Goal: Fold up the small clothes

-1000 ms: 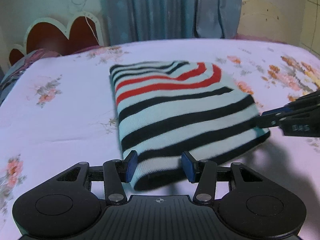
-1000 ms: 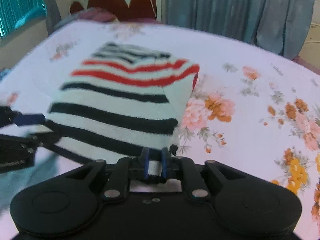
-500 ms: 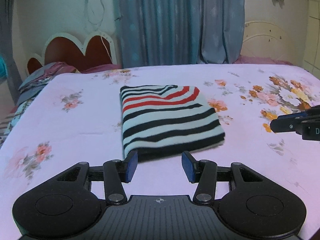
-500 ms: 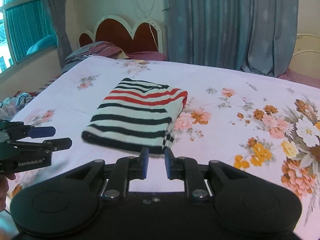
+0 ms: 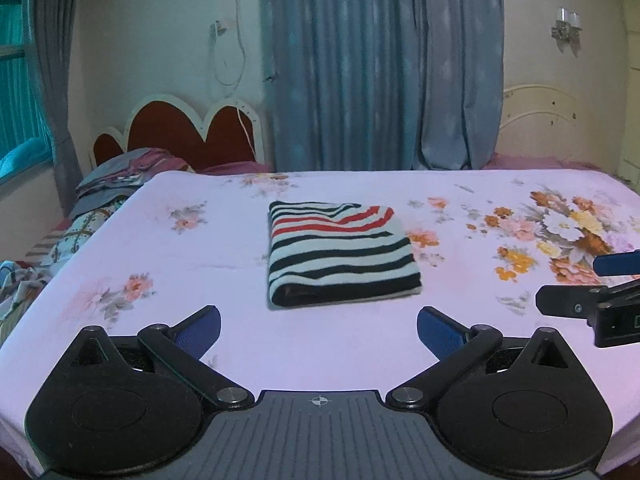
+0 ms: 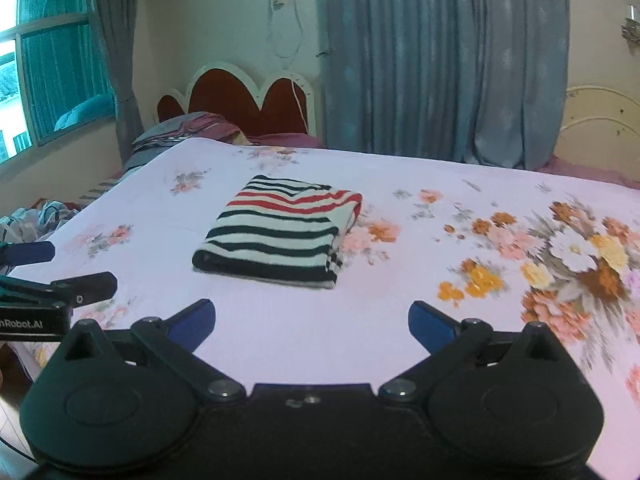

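Blue-padded, the left gripper [image 5: 318,330] and right gripper [image 6: 312,320] have both let go and pulled back, spread wide and empty. Ahead, the striped garment [image 5: 340,256] lies folded on the floral bed [image 5: 200,264]; this piece looks finished. Nothing blocks it; pillows [image 5: 116,176] sit far left.

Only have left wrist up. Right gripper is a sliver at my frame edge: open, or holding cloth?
Observer: Open. The right gripper has its jaws spread wide, with only bare bedsheet between them.
Operator: Garment's right edge tidy?
Observer: Right wrist shows the striped garment with stacked layers along that edge, roughly aligned and lying flat.
Operator: My gripper clear of it from the side?
Observer: Yes. The left gripper sits off to the garment's left, open, not touching it.
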Motion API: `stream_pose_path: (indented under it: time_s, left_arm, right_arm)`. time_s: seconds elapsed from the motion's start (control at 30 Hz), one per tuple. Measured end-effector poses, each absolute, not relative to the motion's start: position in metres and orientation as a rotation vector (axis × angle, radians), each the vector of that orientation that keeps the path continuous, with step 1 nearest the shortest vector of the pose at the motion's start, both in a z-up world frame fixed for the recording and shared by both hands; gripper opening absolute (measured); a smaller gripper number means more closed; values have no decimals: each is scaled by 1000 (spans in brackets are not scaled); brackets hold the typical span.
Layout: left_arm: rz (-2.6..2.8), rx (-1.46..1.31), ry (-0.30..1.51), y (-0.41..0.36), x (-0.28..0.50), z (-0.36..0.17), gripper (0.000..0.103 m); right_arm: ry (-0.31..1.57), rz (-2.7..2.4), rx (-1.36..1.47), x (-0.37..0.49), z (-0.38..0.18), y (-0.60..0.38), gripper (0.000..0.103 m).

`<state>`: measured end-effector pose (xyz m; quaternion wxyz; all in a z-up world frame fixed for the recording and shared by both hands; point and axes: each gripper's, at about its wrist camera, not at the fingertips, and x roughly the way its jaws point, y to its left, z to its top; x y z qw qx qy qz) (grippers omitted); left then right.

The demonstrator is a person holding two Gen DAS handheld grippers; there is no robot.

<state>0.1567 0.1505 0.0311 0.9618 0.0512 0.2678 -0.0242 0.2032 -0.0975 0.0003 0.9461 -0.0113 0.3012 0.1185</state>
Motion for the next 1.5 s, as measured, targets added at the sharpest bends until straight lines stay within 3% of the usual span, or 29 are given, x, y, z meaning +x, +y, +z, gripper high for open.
stream_pose_path:
  time_s: [0.5,1.5]
  left_arm:
    - [-38,82,470,147,106,55,103]
    - [-44,112,455,139,105,58,103]
  right_arm:
    - [566,235,-21,159,16,-95,102]
    - [522,233,-31,155,29,-95,102]
